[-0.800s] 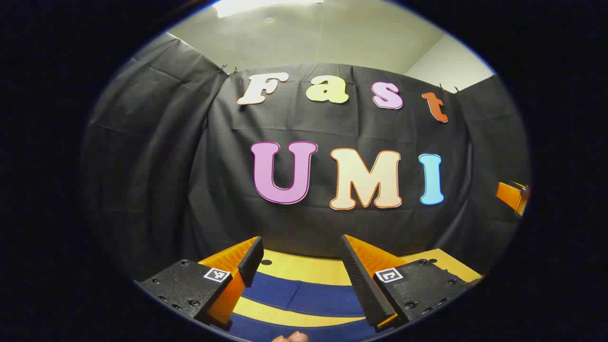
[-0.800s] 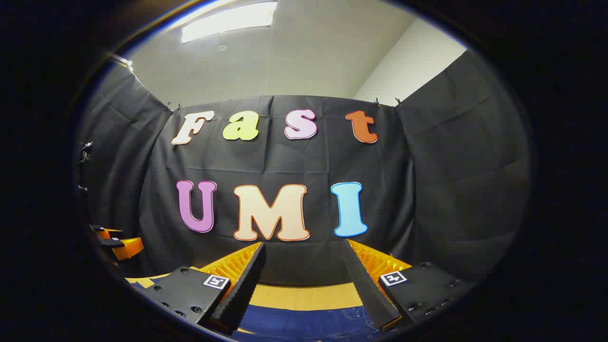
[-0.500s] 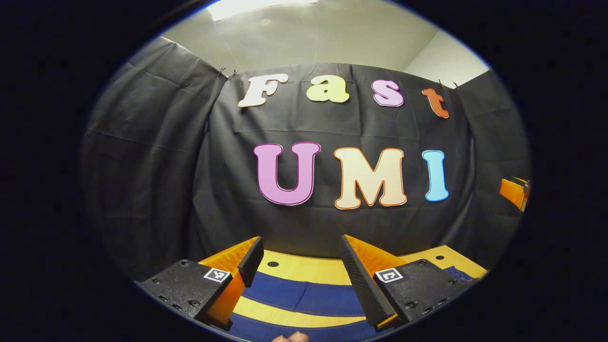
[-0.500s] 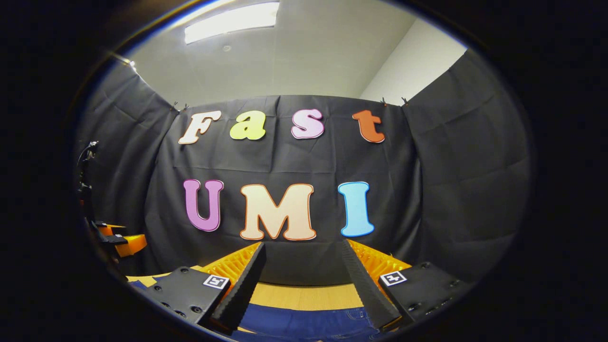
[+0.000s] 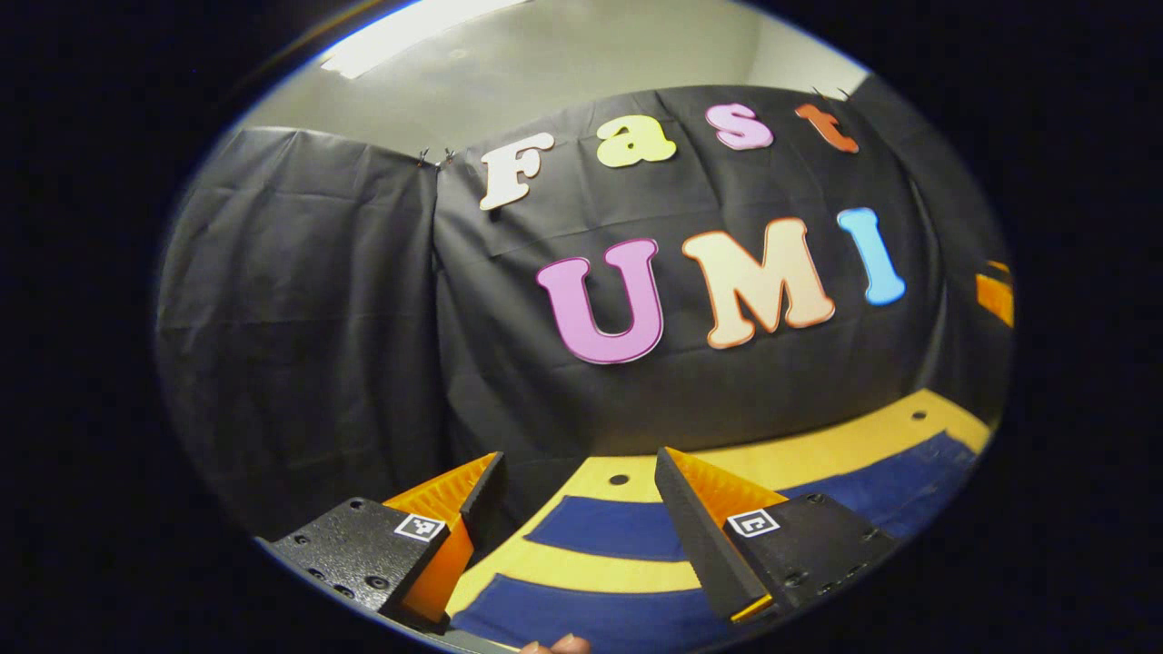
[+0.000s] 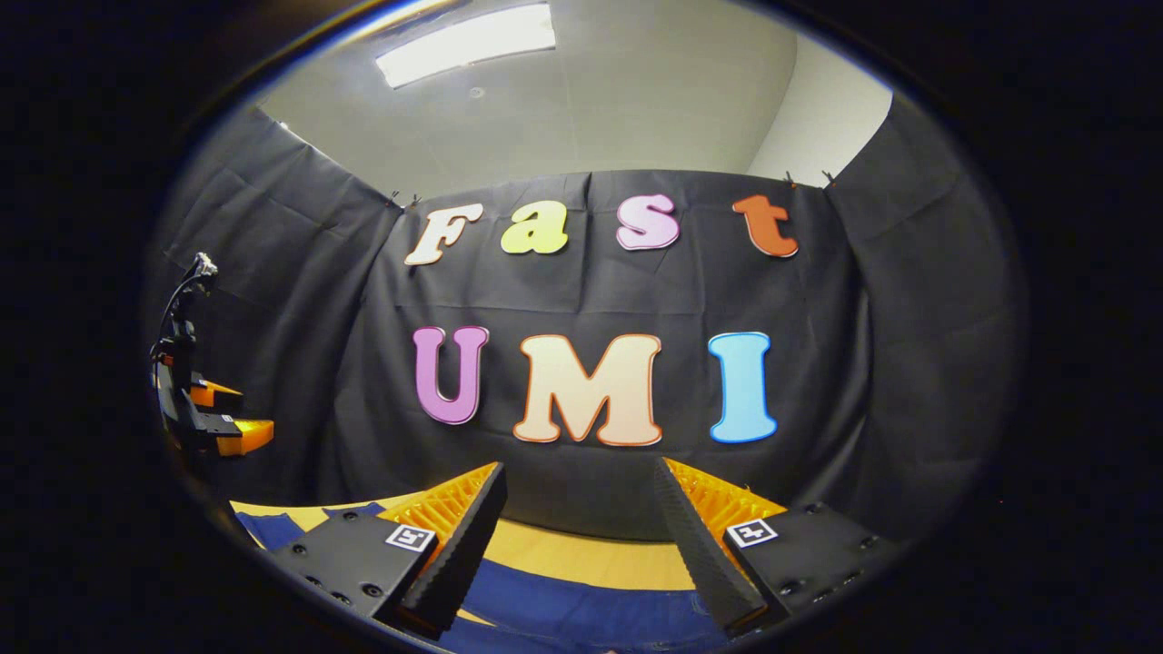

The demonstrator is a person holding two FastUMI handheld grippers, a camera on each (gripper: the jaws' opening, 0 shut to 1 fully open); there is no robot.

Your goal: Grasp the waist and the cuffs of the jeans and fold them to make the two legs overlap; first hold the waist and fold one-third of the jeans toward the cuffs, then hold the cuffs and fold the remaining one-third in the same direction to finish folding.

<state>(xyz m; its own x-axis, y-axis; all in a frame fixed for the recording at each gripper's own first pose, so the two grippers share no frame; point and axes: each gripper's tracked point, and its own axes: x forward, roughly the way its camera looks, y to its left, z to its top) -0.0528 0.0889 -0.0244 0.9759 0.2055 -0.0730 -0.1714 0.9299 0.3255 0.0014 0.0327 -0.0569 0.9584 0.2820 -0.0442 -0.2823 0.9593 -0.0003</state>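
Dark blue jeans lie flat on the yellow table (image 5: 581,574). In the left gripper view, two legs (image 5: 611,529) run as separate blue strips under my left gripper (image 5: 577,461). That gripper hangs above them, open, with nothing between its fingers. In the right gripper view, the jeans (image 6: 581,607) show stitched seams just below my right gripper (image 6: 580,472), which is open and empty above the cloth. The left gripper (image 6: 216,425) also appears far off at the left edge of the right gripper view. An orange part of the right gripper (image 5: 996,298) shows at the right edge of the left gripper view.
Black cloth walls close the table in on the far side and both sides. The tabletop (image 6: 591,559) has small holes near its far edge (image 5: 619,479). A fingertip (image 5: 556,645) of the holding hand shows at the bottom of the left gripper view.
The left gripper has turned left and tilted, so the table and wall now slant, and more of the jeans shows at the right. The right gripper has turned slightly left. Both stay open.
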